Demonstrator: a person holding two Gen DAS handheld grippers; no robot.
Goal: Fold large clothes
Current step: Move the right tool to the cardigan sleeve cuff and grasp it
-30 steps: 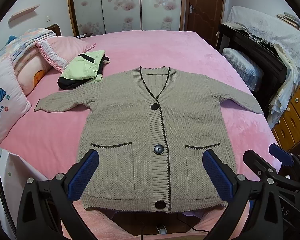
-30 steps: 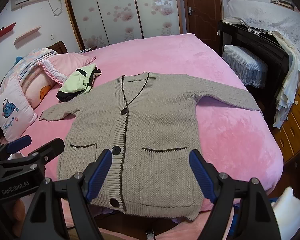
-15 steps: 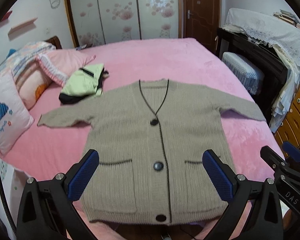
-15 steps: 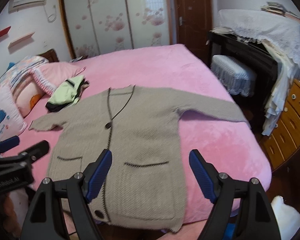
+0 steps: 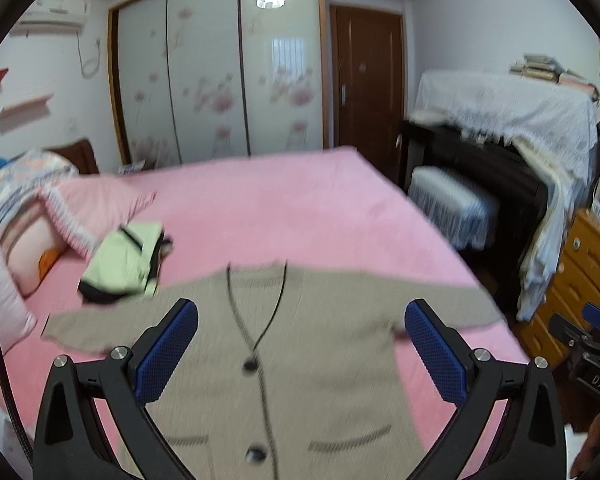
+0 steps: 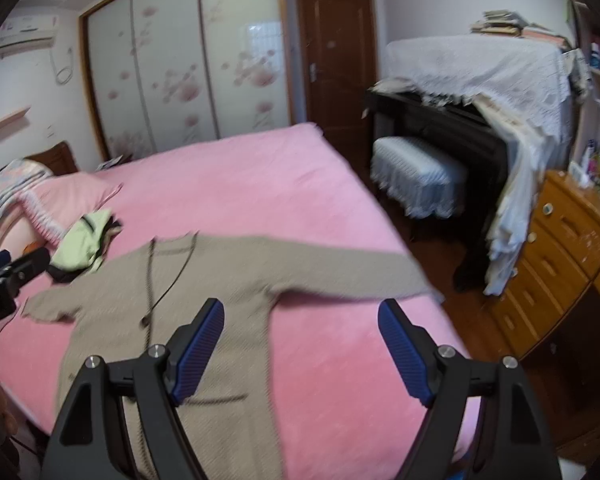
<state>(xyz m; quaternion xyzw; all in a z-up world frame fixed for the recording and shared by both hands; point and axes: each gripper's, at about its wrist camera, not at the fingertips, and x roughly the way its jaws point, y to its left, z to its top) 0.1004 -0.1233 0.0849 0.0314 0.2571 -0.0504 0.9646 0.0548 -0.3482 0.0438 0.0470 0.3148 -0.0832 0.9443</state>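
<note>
Both the left gripper (image 5: 302, 350) and right gripper (image 6: 302, 350) are spread wide, holding nothing, above the knitted beige cardigan (image 5: 300, 344) lying flat on the pink bed (image 5: 284, 208). Only the right view shows its whole far sleeve (image 6: 360, 272).

Cardigan (image 5: 324, 364): beige knit, matt, ribbed placket, dark glossy buttons. Bed cover (image 5: 284, 204): pink plush cloth. Left tool (image 5: 300, 354): matt black plastic, blue textured pads, metal screws. Dresser (image 6: 556, 264): glossy varnished wood. Wardrobe doors (image 5: 216, 76): glossy, floral-printed.
</note>
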